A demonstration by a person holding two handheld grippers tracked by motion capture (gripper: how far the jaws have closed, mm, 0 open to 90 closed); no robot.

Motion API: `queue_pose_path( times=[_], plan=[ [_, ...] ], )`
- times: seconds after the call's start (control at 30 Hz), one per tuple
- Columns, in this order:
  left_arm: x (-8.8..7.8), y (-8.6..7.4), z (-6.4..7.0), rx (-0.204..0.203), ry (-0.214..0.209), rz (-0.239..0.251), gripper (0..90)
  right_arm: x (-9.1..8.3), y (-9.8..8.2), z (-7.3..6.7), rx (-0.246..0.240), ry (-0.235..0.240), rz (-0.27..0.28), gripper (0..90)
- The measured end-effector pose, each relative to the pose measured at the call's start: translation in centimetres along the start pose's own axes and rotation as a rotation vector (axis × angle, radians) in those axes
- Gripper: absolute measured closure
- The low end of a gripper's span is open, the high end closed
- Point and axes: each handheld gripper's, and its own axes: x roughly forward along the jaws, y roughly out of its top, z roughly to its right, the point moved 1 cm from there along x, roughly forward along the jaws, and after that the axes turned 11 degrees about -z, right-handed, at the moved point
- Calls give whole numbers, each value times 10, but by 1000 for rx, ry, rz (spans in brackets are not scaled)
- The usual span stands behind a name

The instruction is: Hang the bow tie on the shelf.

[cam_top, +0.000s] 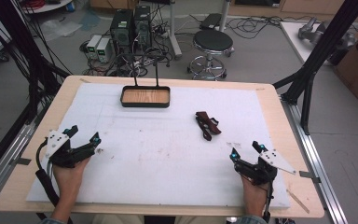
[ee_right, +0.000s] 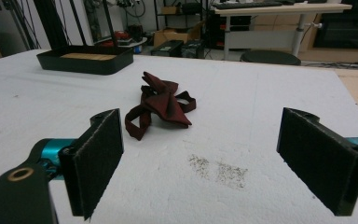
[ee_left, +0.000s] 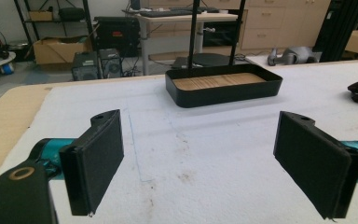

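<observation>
- Jaws stand apart and empty on both the left gripper (cam_top: 83, 140) and right gripper (cam_top: 245, 150), resting near the bench's (cam_top: 270, 100) near edge.
- Dark red bow tie (cam_top: 207, 124) lies crumpled ahead of the right gripper, well apart from the black tray (cam_top: 145, 97).
- Risk, in my judgement: pinching one loose strap lets the tie dangle, snag or slip.

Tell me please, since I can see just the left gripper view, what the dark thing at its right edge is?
Observer: It is a dark red bow tie, lying crumpled on the white mat.
Operator: Thank you. Is the right gripper near it?
Observer: The right gripper sits short of it, jaws open and aimed toward it.
Operator: Is anything in the tray?
Observer: The high view shows the black tray holding nothing on its wooden floor.
</observation>
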Motion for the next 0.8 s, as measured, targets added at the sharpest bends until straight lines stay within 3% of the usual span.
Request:
queue_pose_path(
  times=[0.3,0.8],
  plan=[
    [-1,0,-3,-18,2,-2,164,0,0,0,4,2,-3,136],
    [-1,-1,-3,-14,12,-2,167,0,0,0,-1,-7,-5,136]
  ],
)
